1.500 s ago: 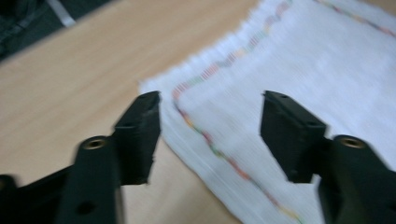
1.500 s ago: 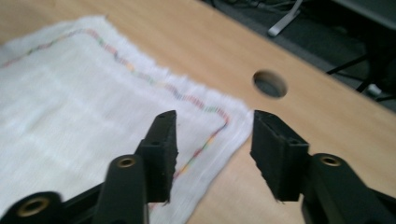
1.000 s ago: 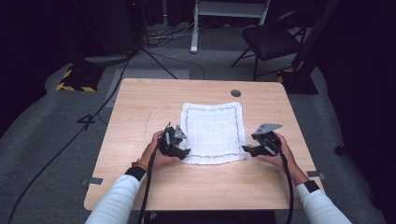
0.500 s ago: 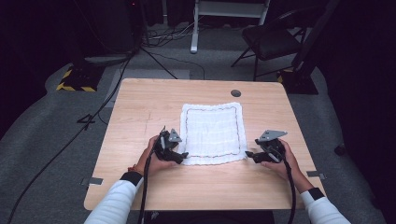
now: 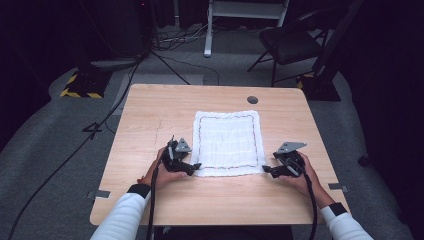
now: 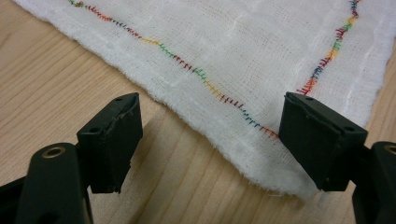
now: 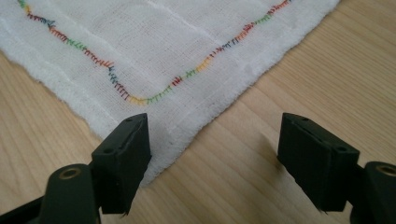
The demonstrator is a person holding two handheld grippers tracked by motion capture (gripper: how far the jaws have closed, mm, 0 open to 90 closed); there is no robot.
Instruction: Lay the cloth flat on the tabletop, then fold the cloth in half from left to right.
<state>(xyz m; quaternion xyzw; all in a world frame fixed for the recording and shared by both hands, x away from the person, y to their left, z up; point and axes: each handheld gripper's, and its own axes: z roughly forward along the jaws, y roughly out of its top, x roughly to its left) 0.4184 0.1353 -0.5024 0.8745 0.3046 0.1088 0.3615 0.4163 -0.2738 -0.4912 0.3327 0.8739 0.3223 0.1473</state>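
A white cloth [image 5: 227, 142] with a multicoloured stitched border lies flat on the wooden table [image 5: 165, 110]. My left gripper [image 5: 196, 166] is open at the cloth's near left corner. In the left gripper view that corner [image 6: 280, 182] lies beside the right jaw of the gripper [image 6: 210, 100], unpinched. My right gripper [image 5: 265, 170] is open at the near right corner. Its jaws have just been opening. In the right gripper view the corner's tip [image 7: 154, 172] rests by the left jaw of the gripper [image 7: 214, 119], and no pad presses on it.
A dark round grommet [image 5: 252, 99] sits in the table near its far edge. Beyond the table stand a black chair [image 5: 290, 45] and a white frame [image 5: 210, 30]. Cables run over the grey floor at left [image 5: 75, 150].
The right gripper has slipped a little toward the table's near edge and its jaws stand wider. The left gripper has hardly moved. The cloth lies as before.
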